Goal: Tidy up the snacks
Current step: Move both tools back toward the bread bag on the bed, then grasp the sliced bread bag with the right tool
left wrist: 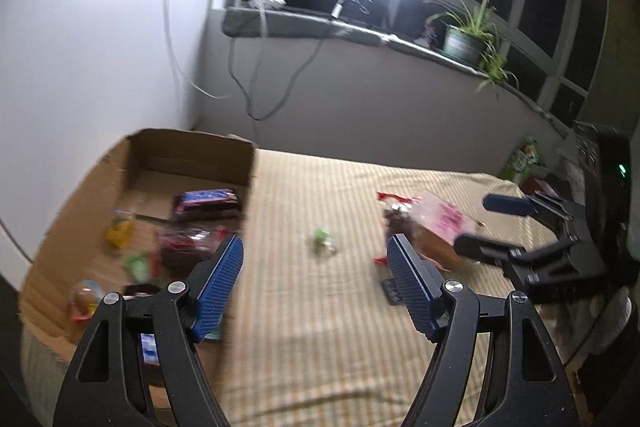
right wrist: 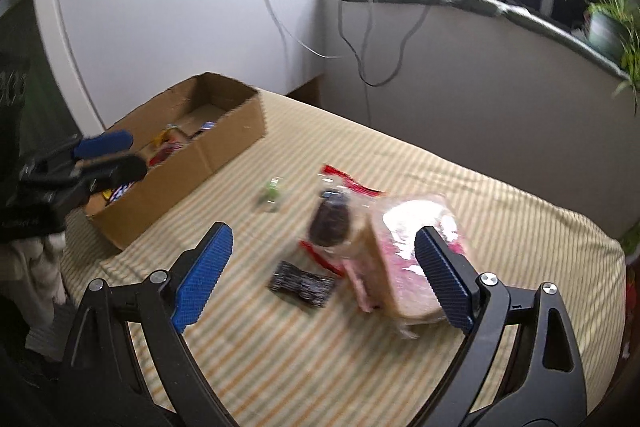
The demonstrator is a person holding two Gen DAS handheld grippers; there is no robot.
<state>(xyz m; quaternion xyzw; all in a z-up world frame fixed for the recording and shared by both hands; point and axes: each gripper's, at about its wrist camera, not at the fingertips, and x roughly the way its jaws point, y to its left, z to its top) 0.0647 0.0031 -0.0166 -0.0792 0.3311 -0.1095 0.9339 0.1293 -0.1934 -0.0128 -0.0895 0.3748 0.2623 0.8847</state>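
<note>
Snacks lie in two groups on a surface covered with a cream, ribbed, striped cloth [right wrist: 460, 195]: some loose on the cloth, some already inside an open brown corrugated cardboard box [left wrist: 200, 151], a shallow rectangular carton with upright walls. In the left wrist view the left hand-held gripper [left wrist: 316, 255] has its jaws spread wide with nothing between them, the blue textured pads [left wrist: 222, 287] facing each other; the box sits just ahead and to its left, holding glossy crinkled wrappers, among them a dark pack with pink and blue print [left wrist: 208, 203], a dark red pouch [left wrist: 184, 247] and a yellow packet [left wrist: 120, 231], all blurred. Ahead of that hand-held gripper, between its fingers, a small green-topped item [left wrist: 324, 241] rests alone on the cloth. The right hand-held gripper [right wrist: 324, 247] is likewise spread and holds nothing; directly ahead of its fingers lies a soft clear plastic bag with pink printing [right wrist: 404, 259] over a tan, loaf-like content, and touching its left side a transparent pouch with red edges and dark round contents [right wrist: 332, 219]. A flat black rectangular sachet [right wrist: 302, 285] lies just beside these, nearer the hand-held gripper. The box stands well to the left of the right hand-held gripper, with the left one hovering at its near end.
</note>
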